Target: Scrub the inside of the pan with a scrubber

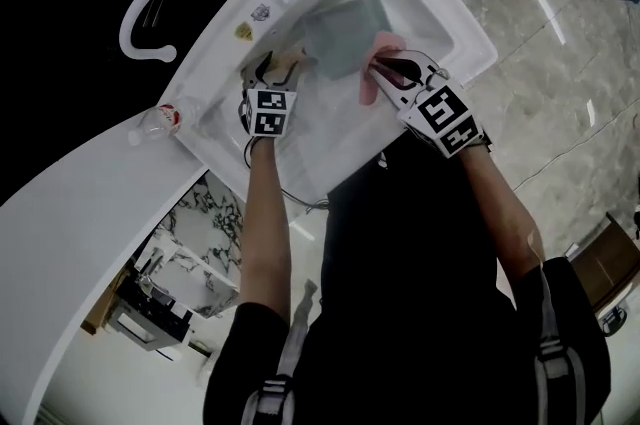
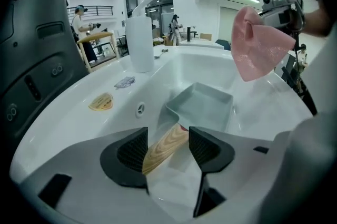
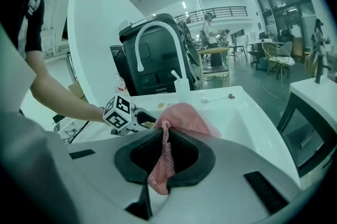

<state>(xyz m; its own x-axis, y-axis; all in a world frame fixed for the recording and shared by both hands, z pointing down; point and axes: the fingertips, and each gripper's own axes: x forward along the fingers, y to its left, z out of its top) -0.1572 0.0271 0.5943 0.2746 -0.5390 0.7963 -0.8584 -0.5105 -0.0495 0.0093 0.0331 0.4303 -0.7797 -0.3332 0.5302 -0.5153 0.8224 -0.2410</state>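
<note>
The left gripper (image 2: 167, 138) has its jaws spread wide. The light wooden handle (image 2: 160, 153) of the grey rectangular metal pan (image 2: 205, 107) lies between them, unclamped. The pan rests in the white basin sink (image 2: 68, 128). To the pan's right, the right gripper (image 3: 165, 136) has its jaws pinched on the pink mesh scrubber (image 3: 184, 115).

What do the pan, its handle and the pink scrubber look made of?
The pan looks like metal with a matte grey-green coating: smooth, thin, rigid walls. Its handle looks like wood, or wood-look: pale with darker grain lines. The scrubber is pink mesh cloth, probably synthetic: open weave, hanging limp.
</note>
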